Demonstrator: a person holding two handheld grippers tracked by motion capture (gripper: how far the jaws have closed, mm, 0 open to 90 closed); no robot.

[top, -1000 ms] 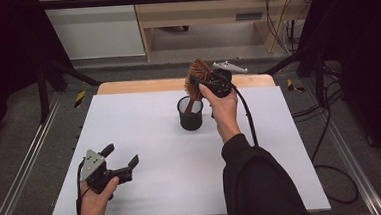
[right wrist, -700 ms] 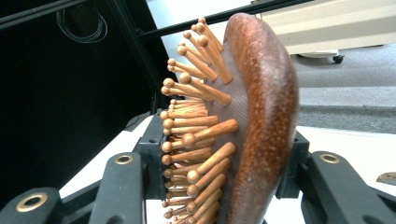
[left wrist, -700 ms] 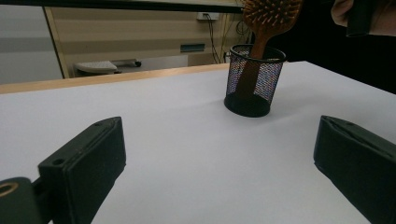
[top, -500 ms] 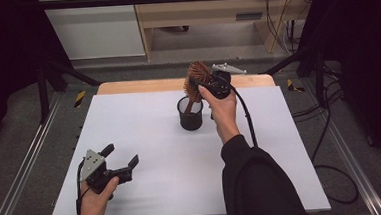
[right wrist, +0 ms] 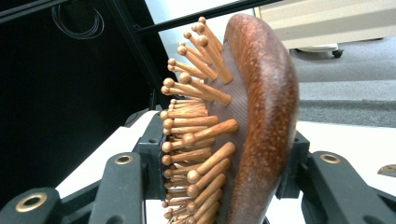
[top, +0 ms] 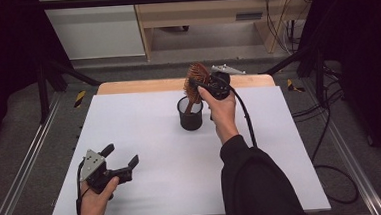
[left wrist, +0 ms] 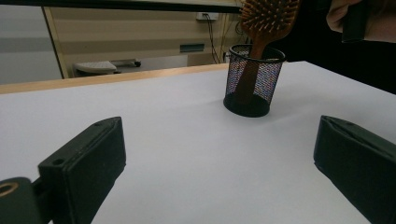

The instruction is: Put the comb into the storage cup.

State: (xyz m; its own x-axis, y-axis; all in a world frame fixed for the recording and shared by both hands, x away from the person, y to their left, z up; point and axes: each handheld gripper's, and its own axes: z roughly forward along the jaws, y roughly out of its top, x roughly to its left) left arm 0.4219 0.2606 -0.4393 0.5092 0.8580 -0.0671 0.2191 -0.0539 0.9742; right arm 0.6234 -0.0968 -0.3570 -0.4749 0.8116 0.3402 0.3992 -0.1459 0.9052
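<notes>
White tabletop (top: 145, 140) is lying bare around the left gripper (top: 123, 162), which is sitting nearest the person at the front left corner with its jaws spread wide and nothing between them (in the left gripper view the two black jaws are framing plain table on either side). Farther across, near the back middle of the table, a black mesh cup (top: 190, 114) is standing upright, and the wooden hairbrush (top: 195, 82) is leaning in it, handle down inside the mesh and bristled head sticking out above the rim. The right gripper (top: 201, 84) is hovering over the cup and clamping the brush head, one jaw pressing on the bristle side and the other on the smooth back, as the right gripper view is showing close up. Judging by this, the brush is largely in place: the handle is already inside the cup, though whether its tip is resting on the bottom cannot be told. What is remaining is letting go of the head and drawing the hand clear without tipping the light cup.
</notes>
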